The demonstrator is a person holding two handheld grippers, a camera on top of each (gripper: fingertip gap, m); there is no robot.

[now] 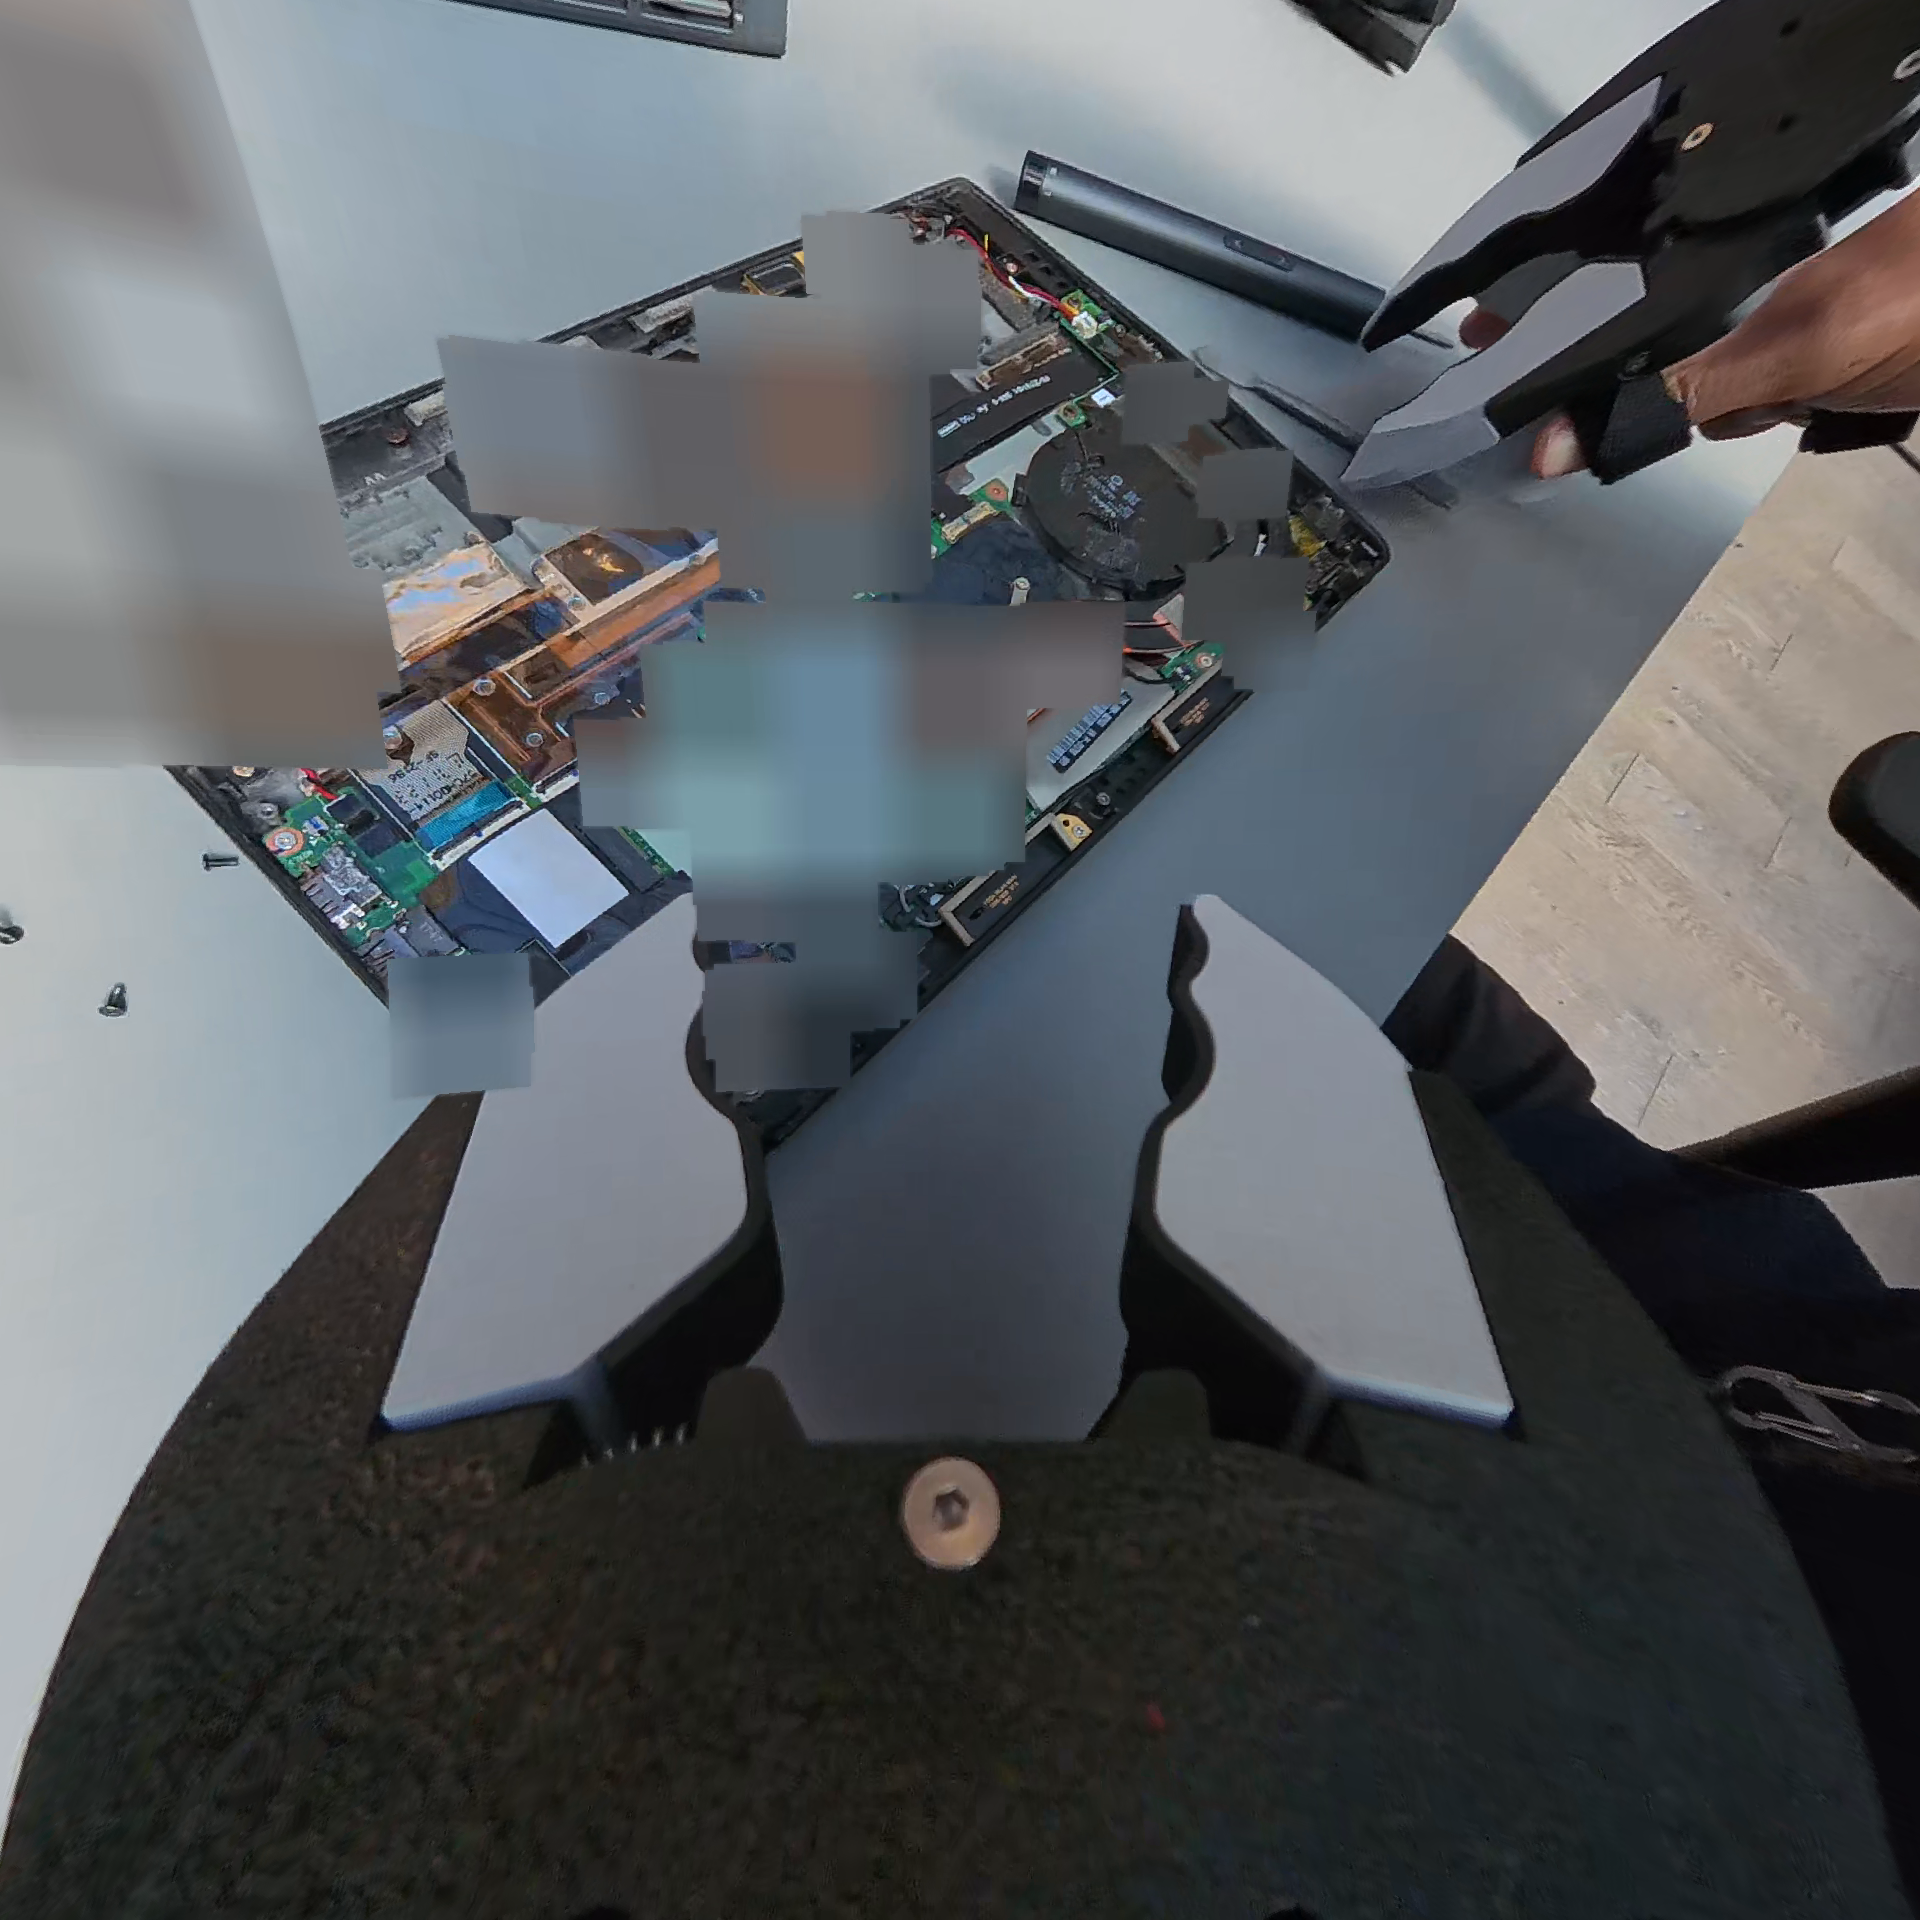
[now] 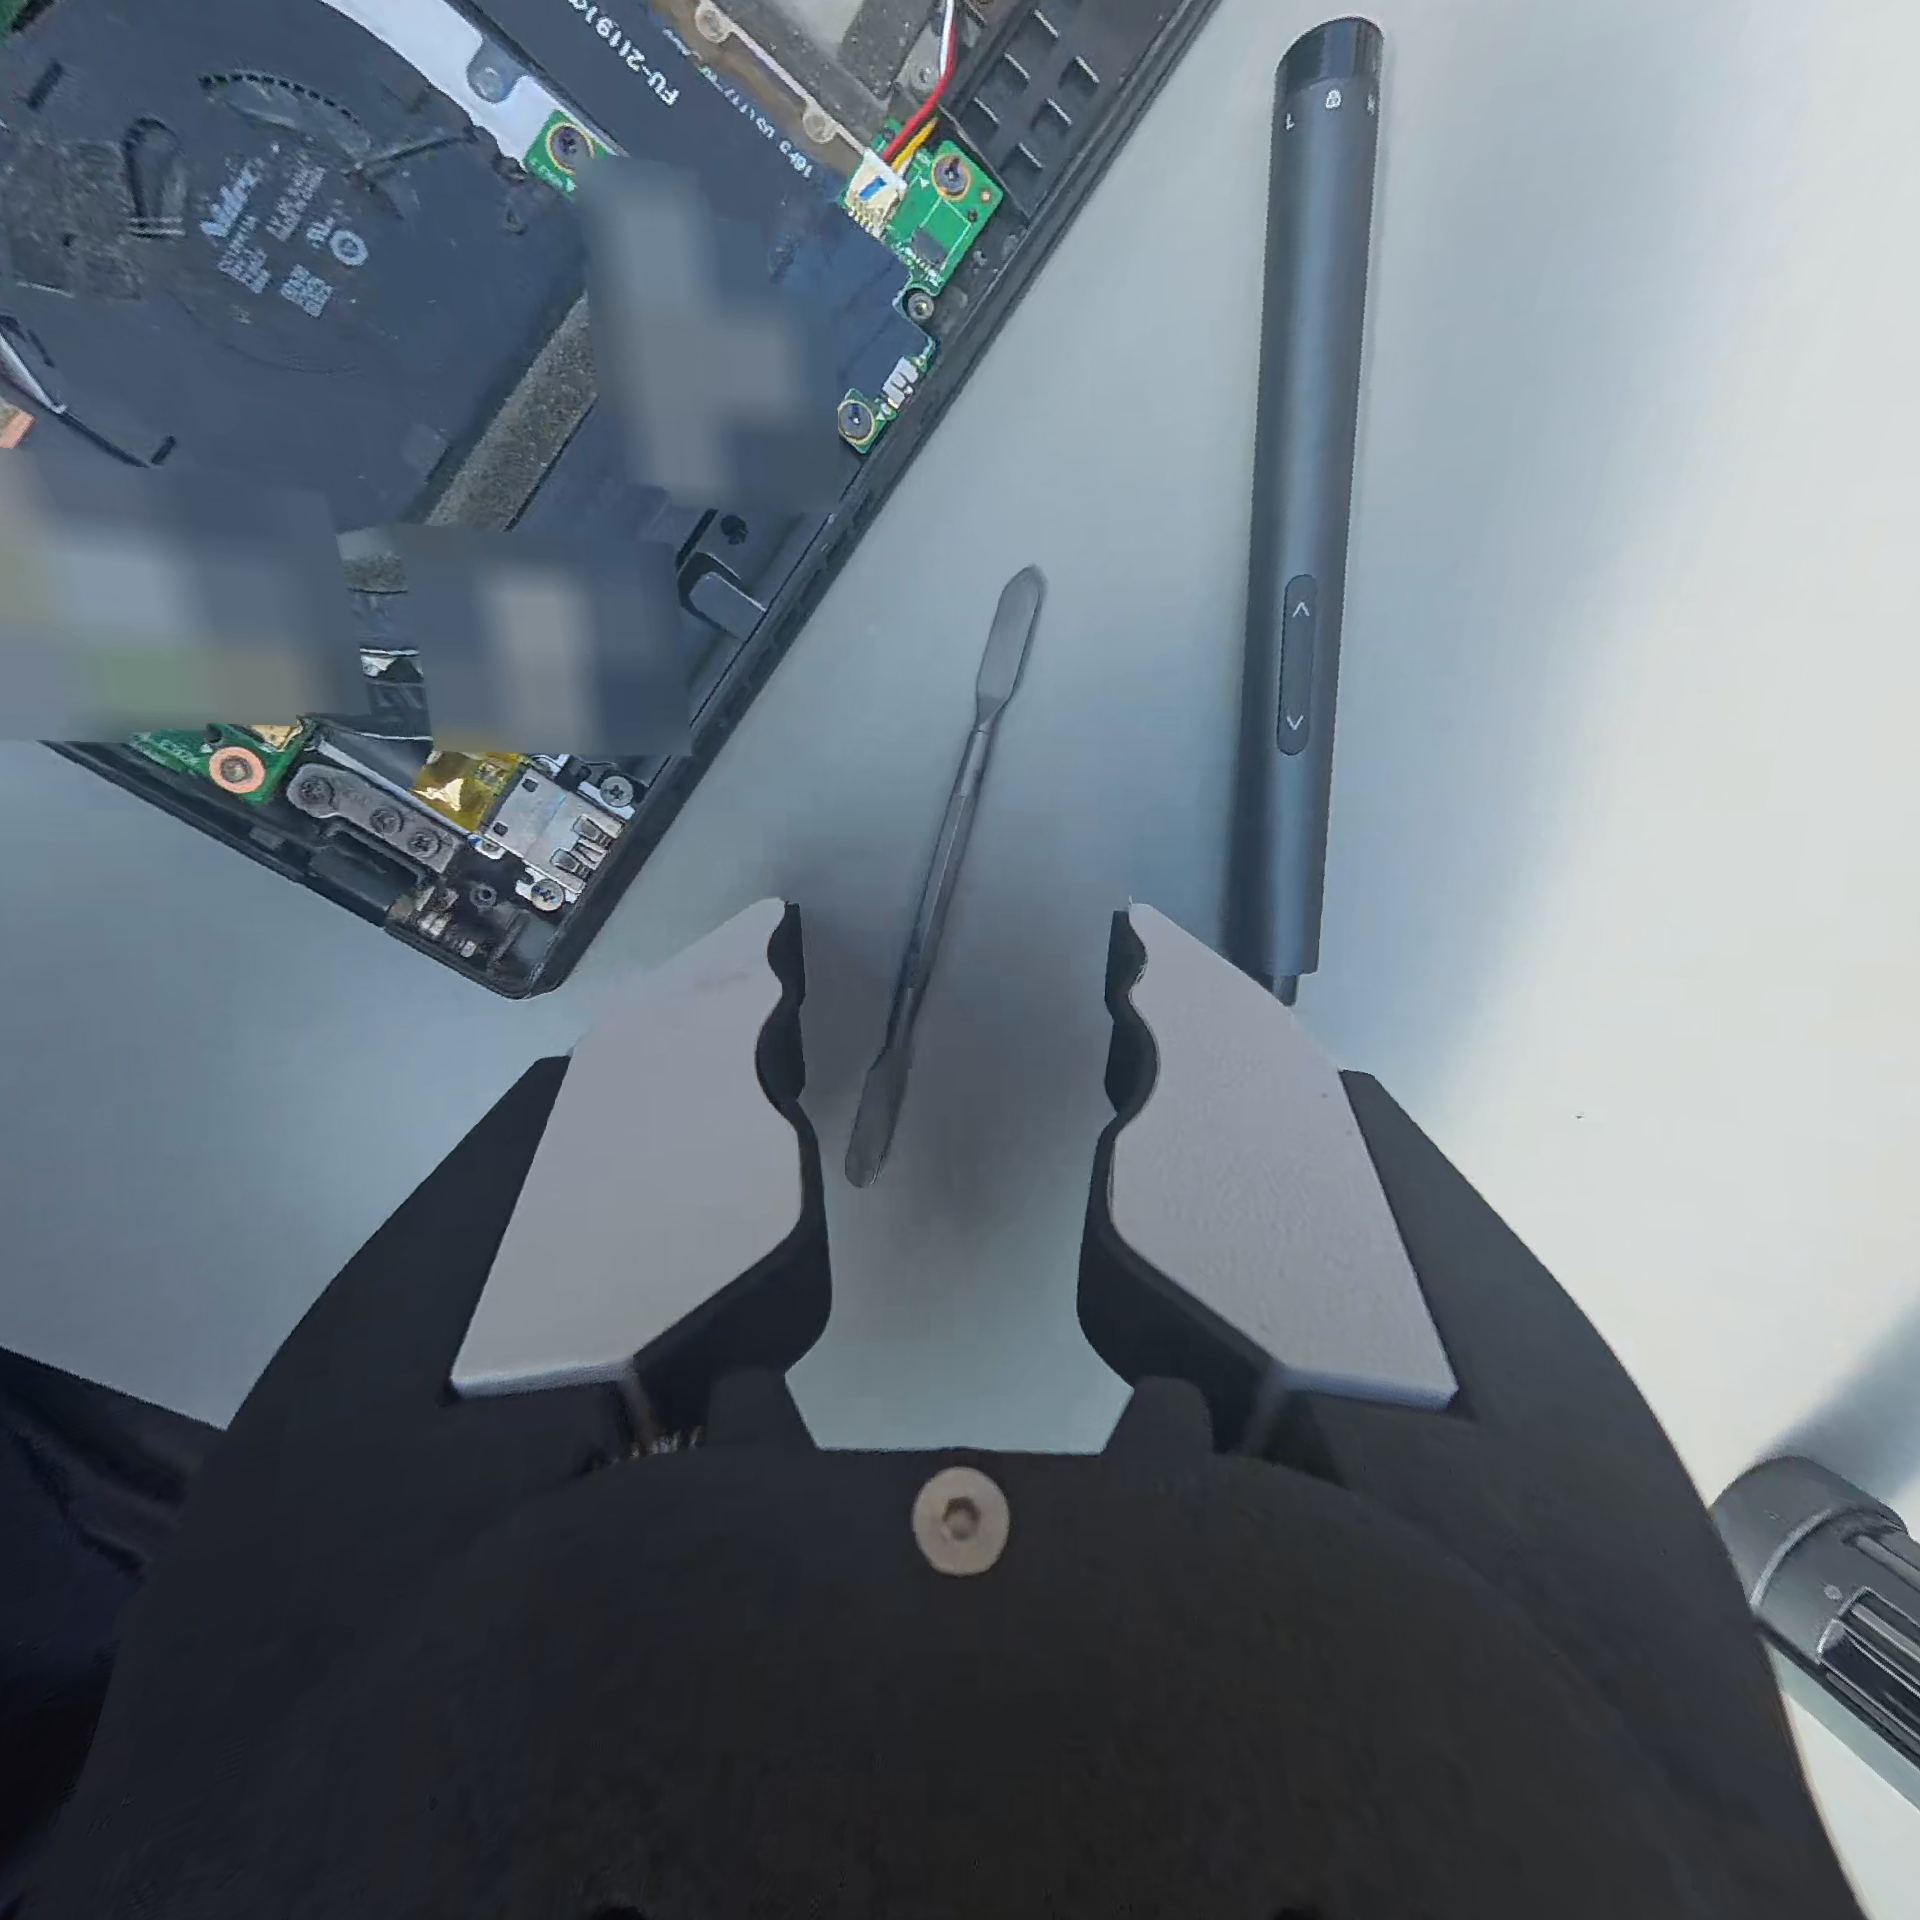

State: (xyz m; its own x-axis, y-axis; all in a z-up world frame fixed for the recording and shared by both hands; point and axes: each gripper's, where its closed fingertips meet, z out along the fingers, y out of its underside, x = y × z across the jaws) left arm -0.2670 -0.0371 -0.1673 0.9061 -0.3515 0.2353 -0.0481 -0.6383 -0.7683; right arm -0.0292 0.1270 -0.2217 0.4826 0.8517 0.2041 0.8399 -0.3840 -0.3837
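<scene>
**Both grippers held apart above an opened laptop and two tools**

Grey, flat-faced fingers with scalloped inner edges fill the bottom of each wrist view, mounted on matte black bodies with one hex screw at the centre. On the right gripper (image 2: pixel 956 914) the fingers stand apart and grip nothing. Between them lies a thin metal spudger (image 2: pixel 951 883), flat on the pale bench (image 2: pixel 1610 727); its lower blade sits inside the gap, nearer the left finger, and its upper blade reaches well past the fingertips. I cannot tell whether the fingers touch it.

Just right of the right finger lies one dark grey cylindrical electric screwdriver (image 2: pixel 1304 499), smooth, with a two-arrow rocker button on its side. Left of the left finger is the corner of the open laptop (image 2: pixel 499 831), showing a round black fan, green boards and metal ports.

On the left gripper (image 1: pixel 940 914) the fingers are also apart and empty. Past their tips the whole laptop chassis (image 1: pixel 1039 904) shows, lying diagonally, with copper-coloured heat pipes, the fan and green boards; much of it is mosaic-blurred. This view alone shows three small dark screws (image 1: pixel 114 1000) loose on the bench, far left of the left finger. It also shows the right gripper (image 1: pixel 1382 405) from outside, at upper right, held by a hand (image 1: pixel 1797 353) with a strap over one finger, and the screwdriver (image 1: pixel 1195 244) beyond the laptop's far edge. The spudger is hard to make out here.
</scene>
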